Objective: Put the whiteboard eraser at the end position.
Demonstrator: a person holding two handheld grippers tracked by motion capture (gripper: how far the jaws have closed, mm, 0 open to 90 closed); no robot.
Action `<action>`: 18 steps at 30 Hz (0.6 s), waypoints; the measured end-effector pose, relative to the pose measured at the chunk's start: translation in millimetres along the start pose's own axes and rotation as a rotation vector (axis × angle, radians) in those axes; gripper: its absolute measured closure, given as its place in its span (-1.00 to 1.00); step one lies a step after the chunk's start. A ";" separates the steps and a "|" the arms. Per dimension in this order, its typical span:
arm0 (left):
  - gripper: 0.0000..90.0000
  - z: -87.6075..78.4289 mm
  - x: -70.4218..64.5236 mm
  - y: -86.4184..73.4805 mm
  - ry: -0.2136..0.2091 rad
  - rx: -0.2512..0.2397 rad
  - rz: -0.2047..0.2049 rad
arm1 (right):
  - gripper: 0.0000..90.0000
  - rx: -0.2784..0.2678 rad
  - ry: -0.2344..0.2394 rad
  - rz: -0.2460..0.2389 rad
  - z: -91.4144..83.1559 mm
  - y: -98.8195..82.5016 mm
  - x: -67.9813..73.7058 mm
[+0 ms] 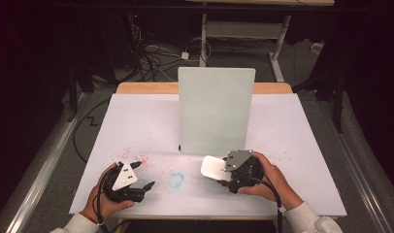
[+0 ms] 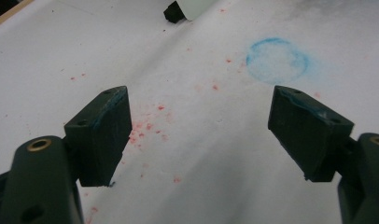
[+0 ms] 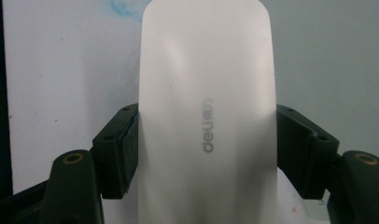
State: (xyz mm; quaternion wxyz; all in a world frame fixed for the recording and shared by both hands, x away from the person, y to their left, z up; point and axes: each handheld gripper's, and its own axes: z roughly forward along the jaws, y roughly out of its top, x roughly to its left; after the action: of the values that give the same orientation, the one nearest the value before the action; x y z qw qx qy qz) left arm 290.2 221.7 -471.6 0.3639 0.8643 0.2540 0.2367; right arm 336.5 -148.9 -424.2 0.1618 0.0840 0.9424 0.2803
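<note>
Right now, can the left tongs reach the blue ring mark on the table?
Probably yes. The left tongs are open, and the blue ring mark lies just beyond them on bare white table, with nothing between.

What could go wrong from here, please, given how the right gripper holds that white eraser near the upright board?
The right gripper clamps the white eraser by its smooth sides, near one end; pressing hard might make it pivot or slip out. The upright whiteboard stands on small feet, so a firm push could tip it. The blue ring mark on the table cover may smear if wiped over.
</note>
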 end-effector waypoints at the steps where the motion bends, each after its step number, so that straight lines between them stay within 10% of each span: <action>1: -0.54 0.1 -0.2 0.2 0.001 0.000 0.000 | -0.32 0.015 0.011 -0.016 2.2 0.6 0.6; 18: -0.54 -0.6 -0.8 0.2 0.001 0.001 0.003 | -0.32 0.105 0.086 -0.087 29.4 6.8 14.8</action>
State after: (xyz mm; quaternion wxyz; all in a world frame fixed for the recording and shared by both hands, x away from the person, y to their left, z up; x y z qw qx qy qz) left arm 289.4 221.4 -471.3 0.3631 0.8648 0.2528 0.2374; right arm 333.5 -124.8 -447.5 0.1285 0.0393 0.9647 0.2266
